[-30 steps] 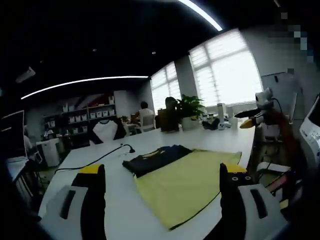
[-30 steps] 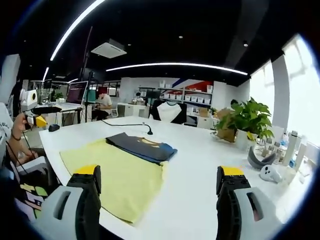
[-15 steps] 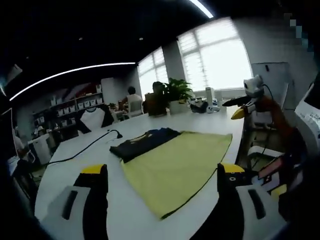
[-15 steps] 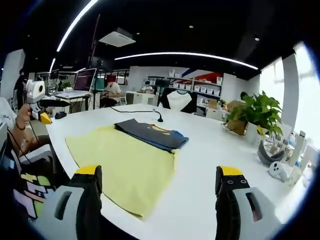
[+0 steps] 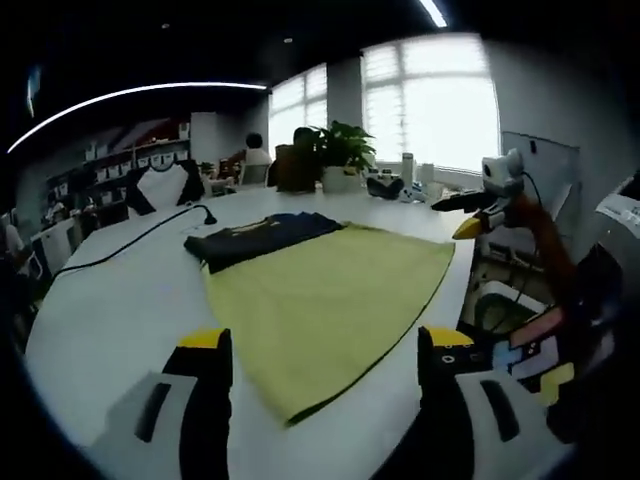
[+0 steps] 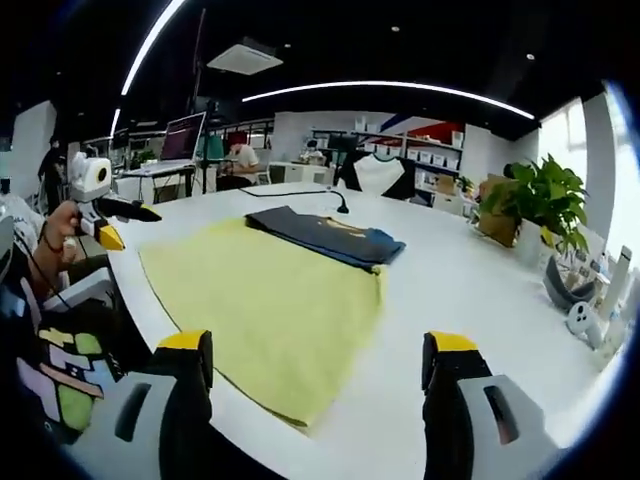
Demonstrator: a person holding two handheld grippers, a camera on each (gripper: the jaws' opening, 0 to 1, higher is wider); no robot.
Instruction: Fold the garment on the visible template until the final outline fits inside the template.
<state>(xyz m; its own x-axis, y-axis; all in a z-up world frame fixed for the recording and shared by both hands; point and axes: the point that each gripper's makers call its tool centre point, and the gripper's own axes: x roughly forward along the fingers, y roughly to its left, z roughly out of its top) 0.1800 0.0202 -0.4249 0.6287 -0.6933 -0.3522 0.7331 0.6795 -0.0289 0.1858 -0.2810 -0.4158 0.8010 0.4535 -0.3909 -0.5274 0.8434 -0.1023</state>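
Lying folded on the far edge of the yellow template (image 5: 330, 300), the dark shirt (image 6: 330, 237) looks soft and limp; pinch its hems. Left gripper (image 5: 325, 350) and right gripper (image 6: 312, 355) hover spread, empty.

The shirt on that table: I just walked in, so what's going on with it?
A person holds a two-jaw gripper in each hand over a white table. A dark folded shirt lies at the far edge of a yellow template, partly on it. The left gripper and right gripper are both open, holding nothing and touching neither.
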